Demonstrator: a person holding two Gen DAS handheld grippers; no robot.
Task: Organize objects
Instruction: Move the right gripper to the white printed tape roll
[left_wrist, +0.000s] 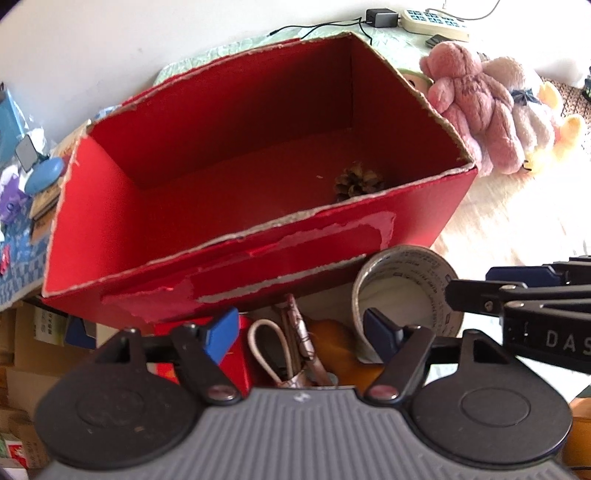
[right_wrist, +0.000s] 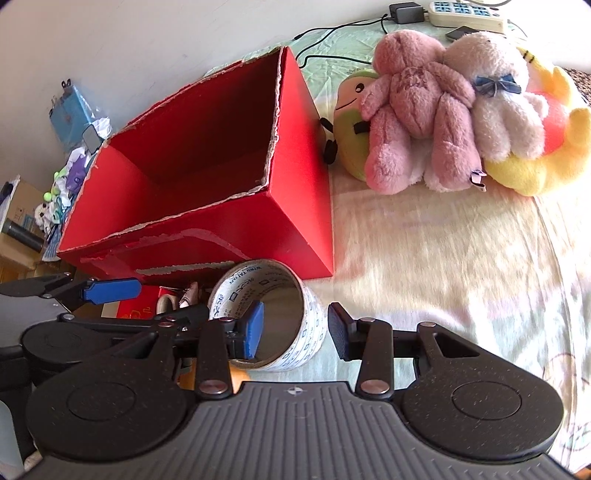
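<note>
A roll of printed packing tape (right_wrist: 310, 325) stands on its edge on the bed in front of a torn red cardboard box (right_wrist: 207, 225). My right gripper (right_wrist: 295, 330) is open, one blue pad inside the roll's hole and the other pad outside its wall. In the left wrist view the tape roll (left_wrist: 436, 266) sits to the right of my open left gripper (left_wrist: 303, 334), which holds nothing. A pine cone (left_wrist: 358, 181) lies on the floor of the red box (left_wrist: 258, 236). Below the left fingers lie a looped cord (left_wrist: 266, 350) and a pinkish object (left_wrist: 295, 325).
Several plush toys lean together right of the box: a pink bear (right_wrist: 417, 107), a white one (right_wrist: 498, 99), a yellow one (right_wrist: 546, 155). A power strip (right_wrist: 469, 13) and charger lie behind them. Clutter and cardboard boxes (right_wrist: 18, 206) fill the left side. The pale bedspread (right_wrist: 443, 258) stretches right.
</note>
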